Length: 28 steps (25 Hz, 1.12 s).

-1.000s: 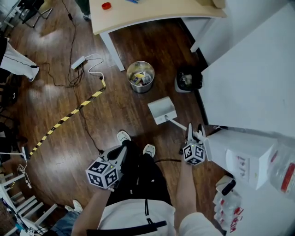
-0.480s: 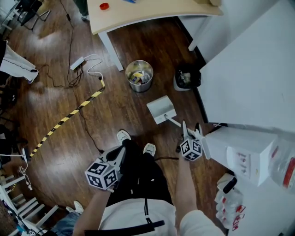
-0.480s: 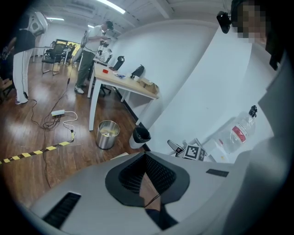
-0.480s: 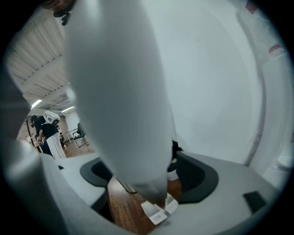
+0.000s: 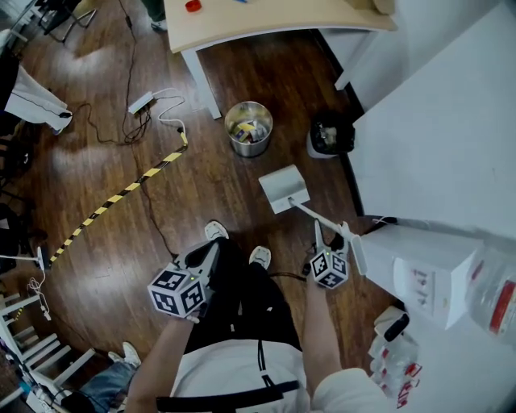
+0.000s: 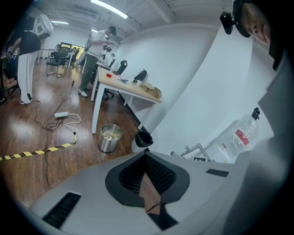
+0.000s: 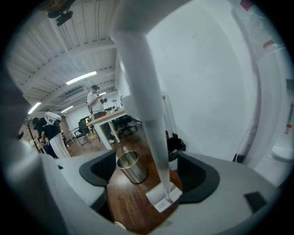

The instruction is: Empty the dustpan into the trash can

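A white dustpan [image 5: 284, 188] rests on the wood floor, and its long white handle [image 5: 310, 215] slants back toward me. My right gripper [image 5: 331, 235] straddles the handle's upper end. In the right gripper view the handle [image 7: 154, 151] runs down the gap to the pan [image 7: 163, 198]. The right gripper [image 7: 151, 176] has its jaws opening wide, and the pads stand clear of the handle. A shiny metal trash can [image 5: 248, 127] holding scraps stands beyond the pan. My left gripper [image 5: 205, 260] hangs over my left leg, shut and empty, fingertips together in the left gripper view [image 6: 145, 156].
A black-lined bin [image 5: 330, 137] sits right of the metal can, against a white wall [image 5: 435, 145]. A wooden table [image 5: 266, 20] stands behind. Yellow-black tape [image 5: 121, 196], a power strip [image 5: 142, 103] and cables cross the floor at left. A white water dispenser [image 5: 419, 262] stands at my right.
The right gripper's jaws have spread wider round the dustpan handle, and the gripper has slid a little down and left. The dustpan and the left gripper have stayed where they were.
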Each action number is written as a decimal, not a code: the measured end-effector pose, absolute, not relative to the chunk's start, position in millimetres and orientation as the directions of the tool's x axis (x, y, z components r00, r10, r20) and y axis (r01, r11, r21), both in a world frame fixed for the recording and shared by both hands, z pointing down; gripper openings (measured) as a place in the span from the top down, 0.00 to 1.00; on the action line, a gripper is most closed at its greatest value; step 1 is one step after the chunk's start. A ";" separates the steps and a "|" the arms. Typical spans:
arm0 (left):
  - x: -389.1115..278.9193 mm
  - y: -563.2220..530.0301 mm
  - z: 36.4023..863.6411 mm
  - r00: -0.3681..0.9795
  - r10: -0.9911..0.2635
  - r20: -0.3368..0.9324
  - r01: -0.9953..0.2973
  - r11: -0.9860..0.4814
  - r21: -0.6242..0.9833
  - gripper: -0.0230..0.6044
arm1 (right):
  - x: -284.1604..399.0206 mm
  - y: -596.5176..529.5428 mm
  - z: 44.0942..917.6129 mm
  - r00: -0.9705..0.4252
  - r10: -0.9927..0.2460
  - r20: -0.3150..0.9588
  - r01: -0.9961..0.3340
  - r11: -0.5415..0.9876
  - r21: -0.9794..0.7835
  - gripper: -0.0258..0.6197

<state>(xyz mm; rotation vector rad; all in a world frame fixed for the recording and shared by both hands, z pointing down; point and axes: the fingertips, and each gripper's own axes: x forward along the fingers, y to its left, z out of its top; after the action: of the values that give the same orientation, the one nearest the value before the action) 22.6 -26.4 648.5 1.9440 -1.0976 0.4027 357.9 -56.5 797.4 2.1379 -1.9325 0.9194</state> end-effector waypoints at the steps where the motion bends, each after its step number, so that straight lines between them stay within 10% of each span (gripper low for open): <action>1: 21.7 -26.9 646.4 0.556 -0.560 0.615 -0.821 -0.250 0.514 0.97 | 351.2 -45.5 799.4 -0.018 -0.852 0.523 -0.937 -0.168 -0.306 0.27; 8: 12.3 -27.6 618.2 0.511 -0.662 0.549 -0.829 -0.210 0.518 0.97 | 279.4 6.8 793.3 -0.263 -0.733 0.627 -0.906 -0.036 -0.422 0.37; 18: -46.9 20.8 571.0 0.471 -0.739 0.481 -0.836 -0.199 0.512 0.97 | 136.2 -39.5 631.9 -0.590 -0.697 0.407 -0.782 0.369 -0.503 0.96; 28: -121.2 124.1 512.5 0.497 -0.793 0.352 -0.809 -0.277 0.519 0.97 | 55.1 82.7 509.4 -0.616 -0.720 0.319 -0.759 0.436 -0.483 0.96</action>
<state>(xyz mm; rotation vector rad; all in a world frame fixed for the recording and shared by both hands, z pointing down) -121.2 124.1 512.5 2.0873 -1.3094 0.0307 55.1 82.7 509.4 1.3441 -2.6058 0.9305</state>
